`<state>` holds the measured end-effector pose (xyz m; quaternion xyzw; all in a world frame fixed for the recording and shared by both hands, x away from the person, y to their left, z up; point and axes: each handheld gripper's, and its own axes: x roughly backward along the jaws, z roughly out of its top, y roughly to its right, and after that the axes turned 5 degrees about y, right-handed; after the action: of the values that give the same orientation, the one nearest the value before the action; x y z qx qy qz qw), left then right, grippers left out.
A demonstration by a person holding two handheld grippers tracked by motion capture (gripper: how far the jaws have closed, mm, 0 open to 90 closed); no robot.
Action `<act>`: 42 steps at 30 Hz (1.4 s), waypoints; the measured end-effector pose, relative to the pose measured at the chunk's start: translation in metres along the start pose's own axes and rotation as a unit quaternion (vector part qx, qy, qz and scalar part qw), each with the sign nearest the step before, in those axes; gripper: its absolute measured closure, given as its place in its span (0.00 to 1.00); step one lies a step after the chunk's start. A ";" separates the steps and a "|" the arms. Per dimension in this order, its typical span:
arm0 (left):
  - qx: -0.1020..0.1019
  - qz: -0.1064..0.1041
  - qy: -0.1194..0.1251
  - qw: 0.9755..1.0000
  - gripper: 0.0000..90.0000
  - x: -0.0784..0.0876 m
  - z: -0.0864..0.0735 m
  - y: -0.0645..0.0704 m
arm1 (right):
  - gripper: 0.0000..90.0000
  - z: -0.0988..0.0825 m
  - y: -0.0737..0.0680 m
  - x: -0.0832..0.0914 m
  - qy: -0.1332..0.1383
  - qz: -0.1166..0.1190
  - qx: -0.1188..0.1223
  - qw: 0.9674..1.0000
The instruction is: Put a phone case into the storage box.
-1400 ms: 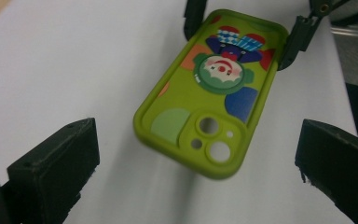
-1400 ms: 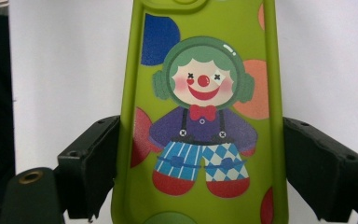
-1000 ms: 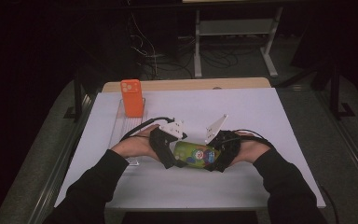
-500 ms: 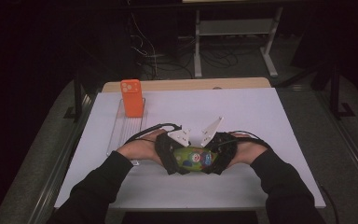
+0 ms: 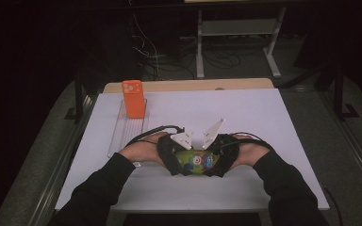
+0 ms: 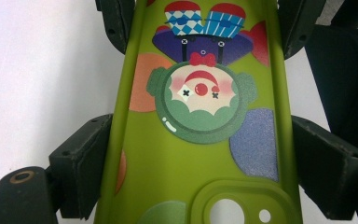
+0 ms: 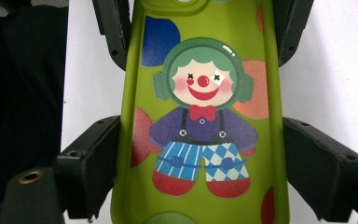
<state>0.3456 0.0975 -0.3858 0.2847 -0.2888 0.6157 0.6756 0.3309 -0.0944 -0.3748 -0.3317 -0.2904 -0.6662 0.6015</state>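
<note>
A green phone case (image 5: 195, 160) printed with a clown lies flat on the white table (image 5: 264, 122), held from both ends. My left gripper (image 5: 169, 155) grips its left end. In the left gripper view its jaws have just been closing, and the pads (image 6: 86, 163) now press the long edges of the case (image 6: 186, 154) by the camera cut-out. My right gripper (image 5: 222, 157) is shut on the other end. Its pads (image 7: 93, 163) clamp the case (image 7: 200, 135) at the clown's legs.
An orange phone (image 5: 133, 99) stands upright at the far end of a clear ribbed tray (image 5: 125, 134) on the left of the table. A wooden board (image 5: 193, 85) lies along the far edge. Dark floor, cables and a metal stand lie beyond.
Both hands and the case have drifted slightly toward the near edge. The left gripper has drawn in against the case's left end.
</note>
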 end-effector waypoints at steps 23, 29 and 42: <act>0.079 0.066 0.009 0.995 0.17 0.011 -0.006 0.002 | 0.00 -0.021 0.008 0.018 0.067 -0.067 -0.066 0.993; 0.120 0.109 -0.008 0.987 0.17 0.011 -0.008 0.003 | 0.00 -0.033 0.006 0.024 0.095 -0.103 -0.134 0.981; 0.210 0.165 0.002 0.964 0.17 0.015 -0.017 -0.002 | 0.00 -0.059 -0.007 0.009 0.103 -0.160 -0.230 0.954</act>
<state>0.3493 0.1199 -0.3857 0.3670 -0.1944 0.7663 0.4901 0.3179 -0.1452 -0.4034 -0.3398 -0.1145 -0.8330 0.4213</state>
